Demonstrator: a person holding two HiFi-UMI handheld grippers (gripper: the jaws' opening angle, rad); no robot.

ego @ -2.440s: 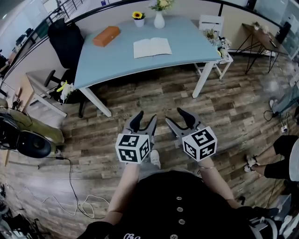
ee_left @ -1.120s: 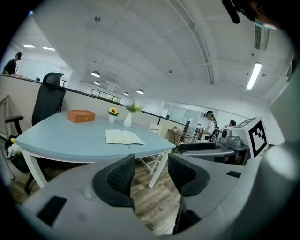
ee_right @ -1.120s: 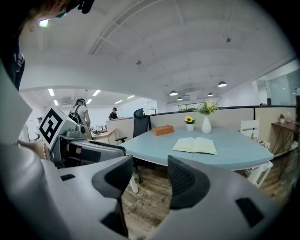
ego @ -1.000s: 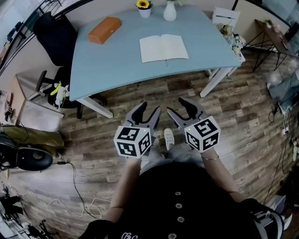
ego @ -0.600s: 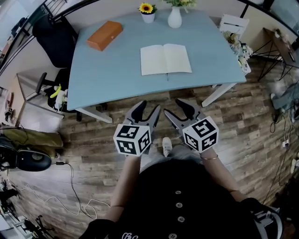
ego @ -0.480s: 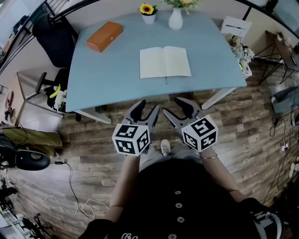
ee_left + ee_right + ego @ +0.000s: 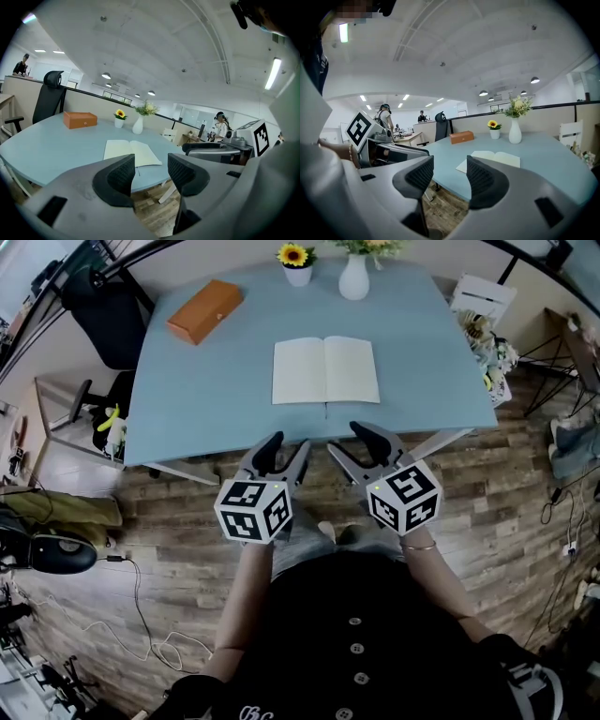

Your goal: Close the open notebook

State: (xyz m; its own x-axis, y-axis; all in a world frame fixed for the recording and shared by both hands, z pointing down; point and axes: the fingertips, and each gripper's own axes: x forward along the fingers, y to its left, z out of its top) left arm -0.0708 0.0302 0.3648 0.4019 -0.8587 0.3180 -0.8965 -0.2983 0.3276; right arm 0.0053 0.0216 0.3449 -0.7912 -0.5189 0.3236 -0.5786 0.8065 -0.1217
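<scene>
The open notebook (image 7: 325,370) lies flat with blank cream pages on the light blue table (image 7: 206,399), near its front edge; it also shows as the notebook (image 7: 131,153) in the left gripper view and the notebook (image 7: 491,159) in the right gripper view. My left gripper (image 7: 280,453) is open and empty, held at the table's front edge, short of the notebook. My right gripper (image 7: 354,443) is open and empty beside it, just below the notebook's front edge. Neither touches the book.
An orange box (image 7: 204,310) sits at the table's back left. A small sunflower pot (image 7: 296,262) and a white vase (image 7: 353,277) stand at the back. A black office chair (image 7: 105,320) is left of the table, a white chair (image 7: 484,298) to the right. Wood floor lies below.
The person has stepped closer to the table, so both grippers have come up to its front edge. Both stay open. The notebook has not moved.
</scene>
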